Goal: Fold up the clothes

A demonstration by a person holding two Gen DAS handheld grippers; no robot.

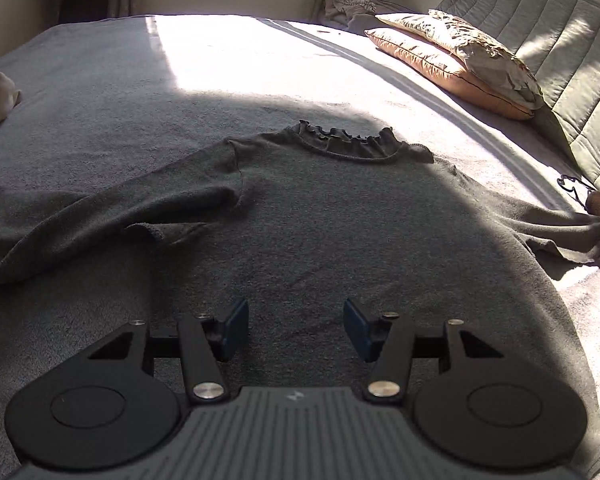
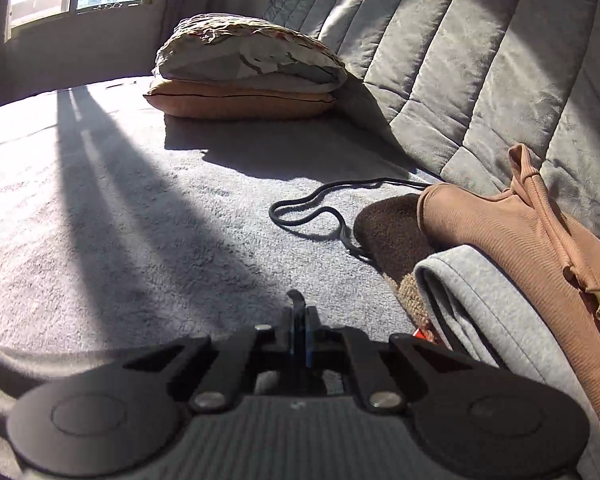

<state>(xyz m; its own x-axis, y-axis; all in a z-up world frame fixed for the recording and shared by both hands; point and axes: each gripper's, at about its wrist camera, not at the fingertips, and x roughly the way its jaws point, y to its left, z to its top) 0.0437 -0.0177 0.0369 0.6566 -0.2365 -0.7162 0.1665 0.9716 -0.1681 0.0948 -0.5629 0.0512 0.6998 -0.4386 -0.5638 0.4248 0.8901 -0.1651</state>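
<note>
Lying flat: knit ruffle-necked sweater (image 1: 320,208) | fleecy bedcover (image 1: 100,80) | 2 pillows (image 1: 460,56)

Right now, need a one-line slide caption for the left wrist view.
Open left gripper hovers over a dark ruffle-neck sweater spread flat on a grey bed; two stacked pillows behind.

Bed (image 1: 100,80) (grey) bears sweater (image 1: 320,208), pillows (image 1: 452,60).

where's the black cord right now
In the right wrist view, the black cord lies looped on the bed cover, right of centre, beside the brown garment.
</note>
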